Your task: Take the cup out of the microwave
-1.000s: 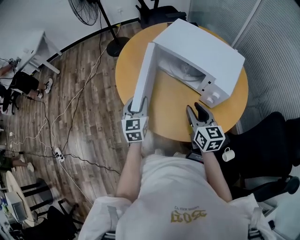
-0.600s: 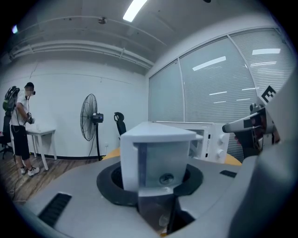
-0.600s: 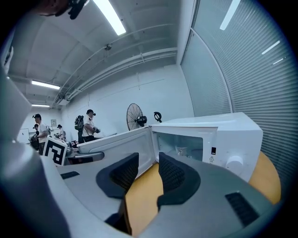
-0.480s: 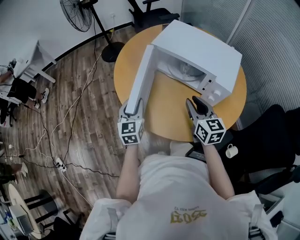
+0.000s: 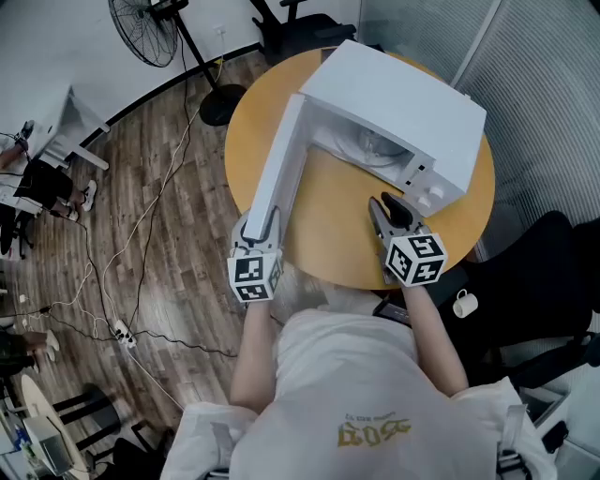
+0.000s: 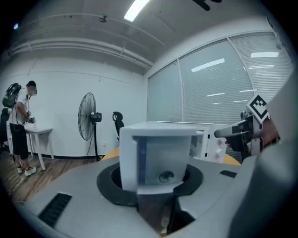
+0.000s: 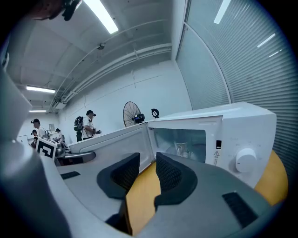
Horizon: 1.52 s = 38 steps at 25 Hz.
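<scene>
Room was evenly bright, lit from overhead. In the left gripper view a strip light (image 6: 137,9) at 12 o'clock clipped white, as did a second strip (image 7: 104,16) at 11 o'clock in the right gripper view. Glass wall (image 6: 209,93) at 2 o'clock carried streaky tube reflections. Head view was sharp. Shadows on the table (image 5: 328,216) were soft, and the microwave (image 5: 403,94) top was near blown out. Both gripper views were fisheye, with lines bowed and corners vignetted black. Microwave door (image 6: 156,155) at centre of the left gripper view was soft, too close to the lens.

white t-shirt (image 5: 356,366), gold print (image 5: 375,433), grey left tongs (image 5: 263,219), grey right tongs (image 5: 383,203), marker cubes (image 5: 413,260)
</scene>
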Motion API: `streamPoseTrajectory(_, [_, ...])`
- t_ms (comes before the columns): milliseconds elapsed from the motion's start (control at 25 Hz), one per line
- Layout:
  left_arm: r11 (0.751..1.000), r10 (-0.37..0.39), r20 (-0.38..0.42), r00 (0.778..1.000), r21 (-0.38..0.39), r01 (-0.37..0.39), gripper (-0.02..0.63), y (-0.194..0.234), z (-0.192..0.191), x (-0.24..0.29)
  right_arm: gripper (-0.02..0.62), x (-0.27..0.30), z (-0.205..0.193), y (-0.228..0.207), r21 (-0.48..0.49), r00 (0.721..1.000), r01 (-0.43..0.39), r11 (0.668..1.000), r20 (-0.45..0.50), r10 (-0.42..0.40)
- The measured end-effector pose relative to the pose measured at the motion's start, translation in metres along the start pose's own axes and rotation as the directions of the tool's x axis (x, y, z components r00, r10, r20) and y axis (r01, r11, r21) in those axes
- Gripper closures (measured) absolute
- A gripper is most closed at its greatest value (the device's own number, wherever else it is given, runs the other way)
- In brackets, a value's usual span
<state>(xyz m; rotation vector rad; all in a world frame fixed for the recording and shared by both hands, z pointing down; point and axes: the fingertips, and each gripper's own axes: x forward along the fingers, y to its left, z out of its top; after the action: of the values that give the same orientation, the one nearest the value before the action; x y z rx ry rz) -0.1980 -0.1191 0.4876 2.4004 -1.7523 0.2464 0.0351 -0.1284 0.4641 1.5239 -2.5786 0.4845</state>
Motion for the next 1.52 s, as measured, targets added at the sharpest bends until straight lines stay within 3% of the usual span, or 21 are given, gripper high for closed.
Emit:
streamPoseTrajectory(560, [1.000, 0.011, -0.006, 1.000, -0.017, -0.012, 0.442, 0.011, 0.000, 0.001, 0.477, 0.048, -0.019, -0.030, -0.023, 0.997, -0.019, 1.000, -0.081, 0.017])
streamPoseTrajectory(1520, [0.999, -0.031, -0.026, 0.999, -0.026, 0.031, 0.440, 0.021, 0.003, -0.004, 0.466, 0.127, -0.041, -0.092, 0.052, 0.989, 0.082, 0.995, -0.129, -0.074])
